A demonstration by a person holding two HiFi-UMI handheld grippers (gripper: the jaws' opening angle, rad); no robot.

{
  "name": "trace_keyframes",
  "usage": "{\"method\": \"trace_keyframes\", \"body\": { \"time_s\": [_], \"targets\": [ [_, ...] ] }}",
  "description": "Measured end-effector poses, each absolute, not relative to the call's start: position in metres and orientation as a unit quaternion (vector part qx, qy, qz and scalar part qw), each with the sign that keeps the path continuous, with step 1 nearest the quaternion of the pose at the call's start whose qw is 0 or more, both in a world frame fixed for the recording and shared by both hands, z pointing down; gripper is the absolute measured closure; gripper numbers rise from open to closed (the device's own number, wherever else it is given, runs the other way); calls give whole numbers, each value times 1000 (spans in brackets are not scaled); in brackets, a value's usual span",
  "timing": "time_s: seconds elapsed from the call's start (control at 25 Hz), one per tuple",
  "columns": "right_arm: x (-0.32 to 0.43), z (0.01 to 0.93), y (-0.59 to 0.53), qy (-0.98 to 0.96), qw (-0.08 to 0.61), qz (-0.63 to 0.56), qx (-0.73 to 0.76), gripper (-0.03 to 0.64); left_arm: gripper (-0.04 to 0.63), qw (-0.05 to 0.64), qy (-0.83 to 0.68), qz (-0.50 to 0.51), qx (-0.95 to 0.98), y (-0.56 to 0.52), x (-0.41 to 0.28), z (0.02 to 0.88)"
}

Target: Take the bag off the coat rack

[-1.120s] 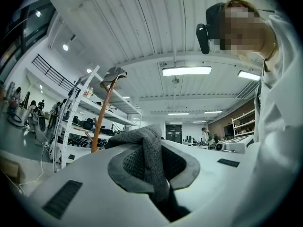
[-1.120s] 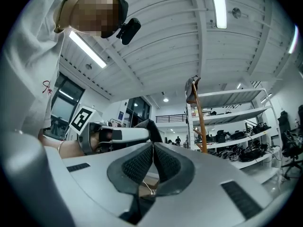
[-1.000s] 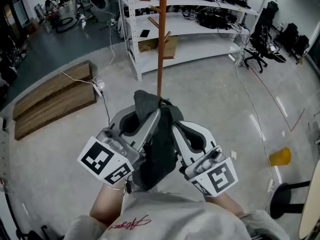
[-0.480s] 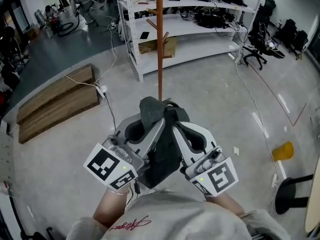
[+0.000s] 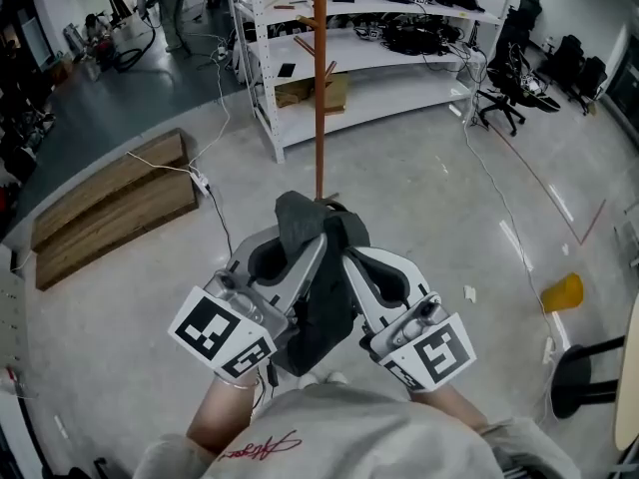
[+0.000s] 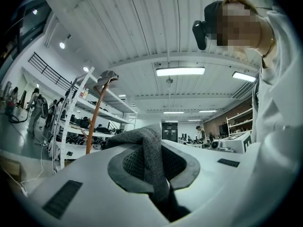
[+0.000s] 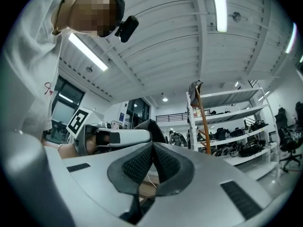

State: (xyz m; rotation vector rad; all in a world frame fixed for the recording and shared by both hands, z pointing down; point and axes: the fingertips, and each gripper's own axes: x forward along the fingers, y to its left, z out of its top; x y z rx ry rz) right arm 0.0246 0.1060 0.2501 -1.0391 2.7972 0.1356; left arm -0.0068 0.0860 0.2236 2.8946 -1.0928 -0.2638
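Holding bag [image 5: 319, 307] near you, clear of far coat rack [image 5: 319, 98]: your left gripper [image 5: 305, 239], right gripper [image 5: 349, 255] both pinch fabric; grip firm, avoid swing.

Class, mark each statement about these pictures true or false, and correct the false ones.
1. The left gripper is shut on the grey bag. True.
2. The bag hangs on the coat rack. False: both grippers hold it, away from the rack.
3. The right gripper is open and empty. False: its jaws are closed on the bag's fabric.
4. A yellow object lies on the floor. True.
5. The shelving unit behind the rack is empty. False: dark gear lies on its upper shelves.
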Motion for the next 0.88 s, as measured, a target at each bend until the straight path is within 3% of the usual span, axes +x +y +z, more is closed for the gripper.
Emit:
{"method": "trace_keyframes", "body": {
  "time_s": [0.88],
  "targets": [
    [5, 255, 144, 940, 69, 31, -333, 598, 554, 31, -366, -78, 927, 127, -29, 234]
  ]
}}
